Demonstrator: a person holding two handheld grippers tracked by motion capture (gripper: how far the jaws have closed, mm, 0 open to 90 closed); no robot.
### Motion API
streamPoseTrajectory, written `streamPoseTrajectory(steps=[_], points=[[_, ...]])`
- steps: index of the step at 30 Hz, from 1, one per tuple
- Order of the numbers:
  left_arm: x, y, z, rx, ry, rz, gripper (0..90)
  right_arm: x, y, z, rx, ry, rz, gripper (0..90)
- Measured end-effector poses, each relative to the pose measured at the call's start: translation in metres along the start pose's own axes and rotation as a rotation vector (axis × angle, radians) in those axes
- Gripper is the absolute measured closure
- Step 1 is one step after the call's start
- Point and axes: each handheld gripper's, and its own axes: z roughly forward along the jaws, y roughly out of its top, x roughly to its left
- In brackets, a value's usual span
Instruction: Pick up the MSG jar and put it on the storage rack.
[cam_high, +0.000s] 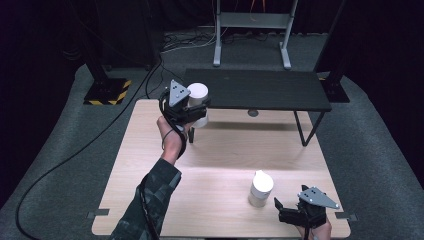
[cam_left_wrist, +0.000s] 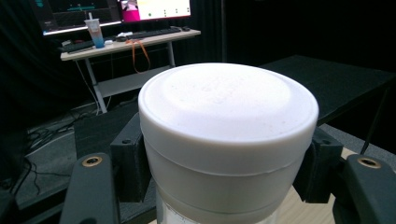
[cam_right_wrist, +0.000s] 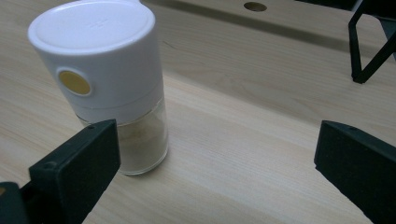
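Note:
My left gripper (cam_high: 198, 106) is shut on a white-capped jar (cam_high: 197, 94), held up in the air by the left end of the black shelf (cam_high: 260, 89). In the left gripper view the jar's round white lid (cam_left_wrist: 224, 107) sits squeezed between both pads (cam_left_wrist: 128, 163). A second white-capped shaker (cam_high: 261, 188) with beige powder in its clear base stands upright on the wooden table (cam_high: 225, 150) at the front right. My right gripper (cam_high: 279, 207) rests just right of it, open; in the right gripper view the shaker (cam_right_wrist: 105, 79) stands beyond the left jaw, untouched.
The black shelf stands on thin legs (cam_high: 305, 131) across the table's back edge. A round hole (cam_high: 253, 113) is in the tabletop under it. Cables run over the grey floor at the left. A desk with monitors (cam_left_wrist: 116, 37) is far behind.

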Motion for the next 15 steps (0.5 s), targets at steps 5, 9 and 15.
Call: streamPoseTrajectory(steps=[5, 9, 15], points=[[0.0, 0.004, 0.002, -0.005, -0.003, 0.006, 34.4, -0.001, 0.001, 0.001, 0.006, 0.002, -0.001, 0.0], [0.0, 0.008, 0.005, -0.002, 0.001, 0.011, 34.4, -0.001, 0.001, 0.001, 0.007, 0.002, -0.003, 0.0], [0.002, 0.014, 0.011, 0.003, 0.008, 0.016, 34.4, -0.002, 0.002, 0.002, 0.012, 0.004, -0.005, 0.0]])
